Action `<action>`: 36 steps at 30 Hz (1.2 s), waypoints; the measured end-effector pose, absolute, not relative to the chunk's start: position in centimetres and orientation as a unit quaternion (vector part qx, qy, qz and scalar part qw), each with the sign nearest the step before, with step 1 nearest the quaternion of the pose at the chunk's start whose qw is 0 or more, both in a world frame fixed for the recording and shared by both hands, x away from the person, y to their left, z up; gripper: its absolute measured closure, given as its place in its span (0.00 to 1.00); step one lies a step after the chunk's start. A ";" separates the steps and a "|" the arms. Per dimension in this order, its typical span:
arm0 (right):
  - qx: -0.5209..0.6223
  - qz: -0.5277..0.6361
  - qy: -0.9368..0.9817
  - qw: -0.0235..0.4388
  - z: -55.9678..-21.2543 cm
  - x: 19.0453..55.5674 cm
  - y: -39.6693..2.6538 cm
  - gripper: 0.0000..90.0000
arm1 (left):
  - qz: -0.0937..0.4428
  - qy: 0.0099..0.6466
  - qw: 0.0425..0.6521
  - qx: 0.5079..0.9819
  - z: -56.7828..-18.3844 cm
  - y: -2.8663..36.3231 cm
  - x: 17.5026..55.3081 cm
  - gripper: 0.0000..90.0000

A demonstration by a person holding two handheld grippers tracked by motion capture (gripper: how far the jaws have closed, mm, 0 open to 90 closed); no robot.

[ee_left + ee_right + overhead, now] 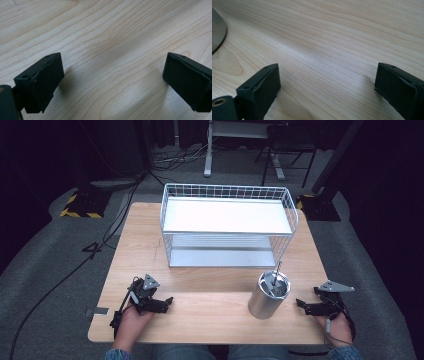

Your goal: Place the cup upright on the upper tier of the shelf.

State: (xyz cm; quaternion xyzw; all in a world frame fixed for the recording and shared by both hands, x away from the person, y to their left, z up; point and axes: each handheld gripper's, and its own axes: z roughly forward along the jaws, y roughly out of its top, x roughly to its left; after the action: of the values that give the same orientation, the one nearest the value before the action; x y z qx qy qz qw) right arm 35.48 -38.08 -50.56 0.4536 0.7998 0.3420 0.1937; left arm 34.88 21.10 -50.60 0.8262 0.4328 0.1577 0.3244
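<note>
The left gripper [159, 304] is held low over the wooden table [210, 320], jaws spread wide with bare wood between them. The right gripper [306, 306] is likewise held with jaws spread wide and empty. A steel cylindrical canister [269, 295] is seen standing upright just ahead of the right jaws, apart from them. A white wire two-tier rack [228, 224] is set well beyond both grippers

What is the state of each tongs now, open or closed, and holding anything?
Left tongs: open, holding nothing, above bare table.
Right tongs: open, holding nothing, near the metal cylinder but apart from it.
</note>
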 end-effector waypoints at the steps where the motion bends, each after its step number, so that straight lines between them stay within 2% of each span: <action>1: 0.454 0.342 0.799 0.194 -50.6 35.5 -38.1 0.07 | 0.158 0.433 0.325 0.826 -50.6 21.1 34.9 0.04; 8: 0.462 0.338 0.796 0.196 -50.5 35.5 -37.9 0.09 | 0.159 0.432 0.325 0.826 -50.6 21.1 34.9 0.04; 11: 0.467 0.329 0.798 0.190 -50.1 35.5 -37.7 0.16 | 0.158 0.432 0.325 0.826 -50.6 21.1 34.9 0.04; 14: 0.471 0.329 0.797 0.187 -49.6 35.4 -37.5 0.16 | 0.157 0.432 0.324 0.827 -50.6 21.1 34.9 0.04; 19: 0.473 0.333 0.793 0.191 -47.3 34.5 -36.8 0.16 | 0.159 0.429 0.324 0.828 -50.6 21.1 35.0 0.04; 30: 0.456 0.350 0.795 0.194 -44.2 33.0 -35.8 0.14 | 0.158 0.431 0.326 0.827 -50.6 21.1 35.1 0.04; 36: 0.443 0.375 0.790 0.196 -42.5 32.0 -35.1 0.07 | 0.158 0.431 0.326 0.826 -50.6 21.1 35.1 0.04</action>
State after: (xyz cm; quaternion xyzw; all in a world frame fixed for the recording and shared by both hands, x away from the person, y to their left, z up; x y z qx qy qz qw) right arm 32.01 -35.08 -42.53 0.4432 0.7902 0.3750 0.1963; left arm 35.08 21.07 -50.61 0.8264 0.4313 0.1578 0.3258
